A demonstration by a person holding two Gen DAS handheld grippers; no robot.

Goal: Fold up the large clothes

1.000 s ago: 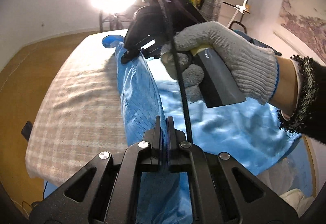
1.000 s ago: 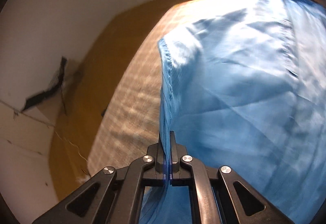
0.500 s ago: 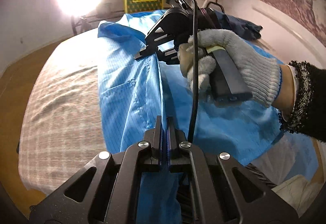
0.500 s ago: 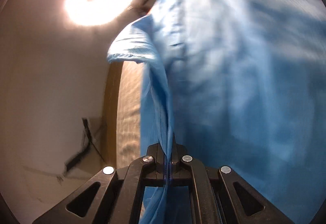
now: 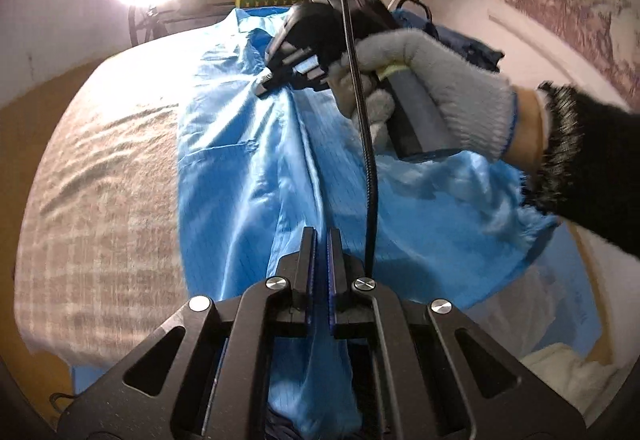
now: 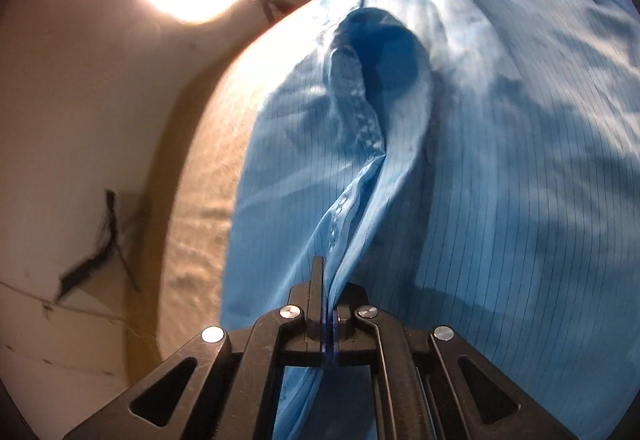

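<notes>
Blue pinstriped fabric, a large garment (image 5: 248,168), lies spread over a surface covered by a checked beige cloth (image 5: 100,200); whether that surface is a bed or a bench you cannot settle from these views. Your left gripper (image 5: 321,240) has its jaws together on a raised ridge of the fabric near the lower hem. Your right gripper (image 6: 325,280) is likewise clamped on a pinched seam of the same garment, with a stitched edge running up from the jaws toward a dark, open hollow (image 6: 388,52), probably a sleeve or collar opening. In the left wrist view your gloved right hand (image 5: 432,92) holds that gripper further up the garment, so both grips sit along one lengthwise line. Finding: one side panel appears to be brought over toward the middle, so a first lengthwise fold is in progress, not finished. The fabric is wrinkled and lifted, not laid flat. Outstanding, by my judgement: set this fold down, release, fold the other side, then fold across. Further blue fabric (image 5: 452,40) lies beyond your glove.
</notes>
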